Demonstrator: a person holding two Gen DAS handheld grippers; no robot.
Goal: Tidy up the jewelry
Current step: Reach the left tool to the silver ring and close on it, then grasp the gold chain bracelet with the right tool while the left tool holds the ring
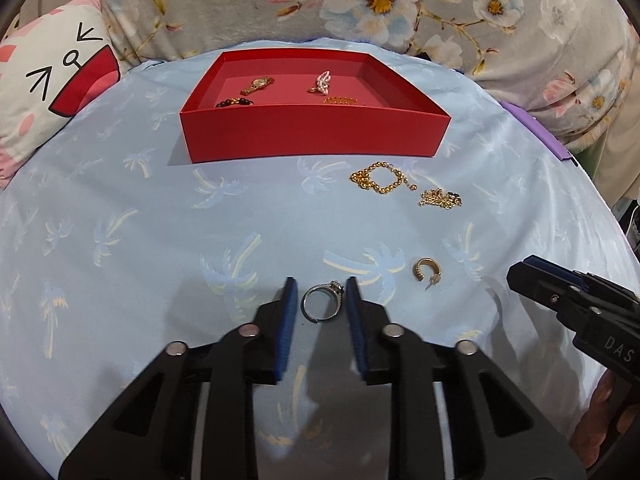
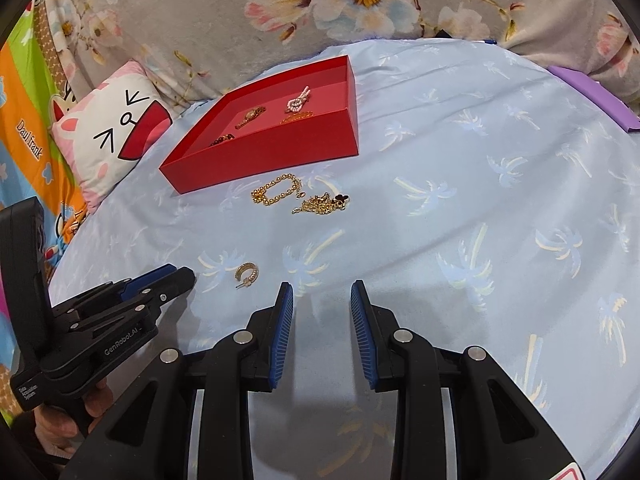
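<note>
Two blue pads (image 1: 289, 312) of the left hand-held gripper (image 1: 322, 308) are flanking, not yet pinching, the silver ring (image 1: 322, 303) lying on the bed, seemingly for the red box (image 1: 312, 132), while the right hand-held gripper (image 2: 322, 312) is hanging spread and empty.

My left claw (image 1: 322, 286) and right claw (image 2: 322, 288) match — black angular linkage arms, silver round rivets, ribbed blue pads; white "GenRobot.AI" lettering marks the left one's side.

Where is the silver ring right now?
In the left wrist view, the ring lies on the blue sheet between the left gripper pads, left of the gold earring.
</note>
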